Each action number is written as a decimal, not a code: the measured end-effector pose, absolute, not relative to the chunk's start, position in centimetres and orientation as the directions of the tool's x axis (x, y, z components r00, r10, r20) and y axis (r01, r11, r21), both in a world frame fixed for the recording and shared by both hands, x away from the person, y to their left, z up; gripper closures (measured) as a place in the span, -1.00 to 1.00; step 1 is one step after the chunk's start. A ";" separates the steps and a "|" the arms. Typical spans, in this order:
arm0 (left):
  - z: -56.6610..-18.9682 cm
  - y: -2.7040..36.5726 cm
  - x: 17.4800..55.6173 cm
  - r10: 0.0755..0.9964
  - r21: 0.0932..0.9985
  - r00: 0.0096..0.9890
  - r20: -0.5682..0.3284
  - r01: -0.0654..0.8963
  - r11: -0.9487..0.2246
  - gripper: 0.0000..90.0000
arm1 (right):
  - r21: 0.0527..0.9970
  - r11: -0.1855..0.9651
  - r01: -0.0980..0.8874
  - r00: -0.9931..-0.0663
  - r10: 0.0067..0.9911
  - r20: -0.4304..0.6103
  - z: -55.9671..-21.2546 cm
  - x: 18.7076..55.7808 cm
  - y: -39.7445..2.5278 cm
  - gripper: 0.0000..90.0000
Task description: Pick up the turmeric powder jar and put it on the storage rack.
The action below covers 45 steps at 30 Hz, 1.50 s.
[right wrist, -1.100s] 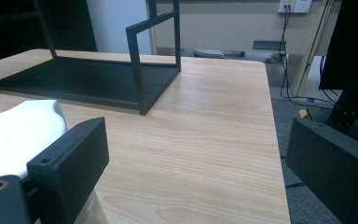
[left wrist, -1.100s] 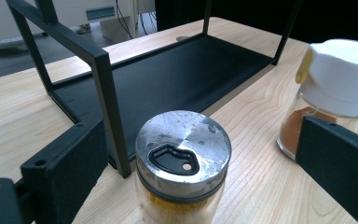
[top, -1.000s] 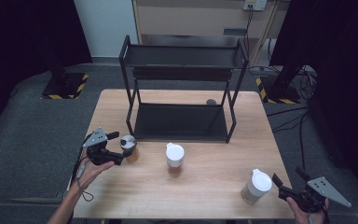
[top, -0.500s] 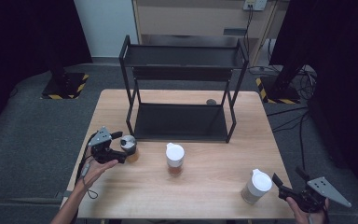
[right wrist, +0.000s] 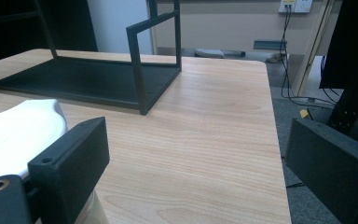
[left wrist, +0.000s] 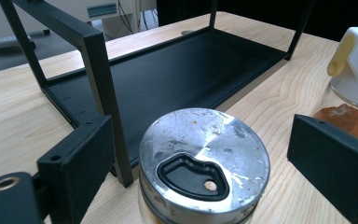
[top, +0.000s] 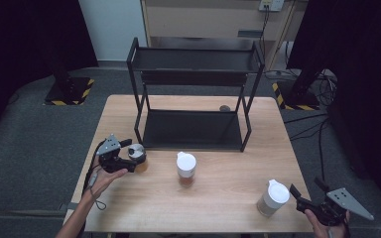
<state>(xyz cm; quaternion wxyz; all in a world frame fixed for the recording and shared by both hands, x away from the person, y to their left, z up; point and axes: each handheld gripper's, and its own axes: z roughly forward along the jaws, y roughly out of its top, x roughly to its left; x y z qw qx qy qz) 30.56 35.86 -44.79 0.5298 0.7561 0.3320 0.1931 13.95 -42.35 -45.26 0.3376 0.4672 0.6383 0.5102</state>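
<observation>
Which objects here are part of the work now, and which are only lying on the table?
In the job:
- left gripper, jaws open around the metal-lidded jar
- right gripper, open beside the white-lidded jar

Lying about:
- middle jar
- black shelf rack
- small dark object

Pretty dim room: dark grey carpet [top: 25, 144], black curtains [top: 25, 34] on both sides, a pale wall panel [top: 111, 27] at the back beside a beige cabinet [top: 203, 20], with hazard-striped stand bases [top: 69, 91] on the floor.

Scuffed shiny metal lid [left wrist: 204, 156], matt black metal rack [top: 193, 94], smooth pale wood table [top: 228, 198].
</observation>
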 end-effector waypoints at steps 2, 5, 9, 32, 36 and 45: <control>-45.1 35.8 30.5 0.707 0.931 0.705 -0.052 0.291 -0.222 -0.80 | 0.967 0.042 0.253 -0.335 0.941 0.046 -45.3 14.0 -42.3 -0.86; -45.5 35.8 30.5 0.709 0.932 0.704 -0.044 0.285 -0.224 -0.72 | 0.967 0.044 0.250 -0.334 0.941 0.044 -45.3 13.9 -42.3 -0.86; -46.0 35.9 30.4 0.703 0.942 0.710 -0.034 0.257 -0.215 -0.52 | 0.967 0.044 0.252 -0.334 0.941 0.044 -45.2 14.0 -42.3 -0.86; -44.3 35.4 30.6 0.663 0.948 0.748 -0.027 0.230 -0.221 -0.24 | 0.967 0.046 0.249 -0.337 0.940 0.042 -45.3 14.0 -42.3 -0.86; -43.3 34.8 31.0 0.645 0.949 0.763 -0.034 0.227 -0.218 -0.24 | 0.968 0.047 0.246 -0.337 0.941 0.040 -45.2 14.0 -42.3 -0.86; -41.8 32.6 32.5 0.629 0.945 0.777 -0.021 0.221 -0.241 -0.24 | 0.968 0.046 0.247 -0.338 0.940 0.042 -45.2 14.0 -42.3 -0.86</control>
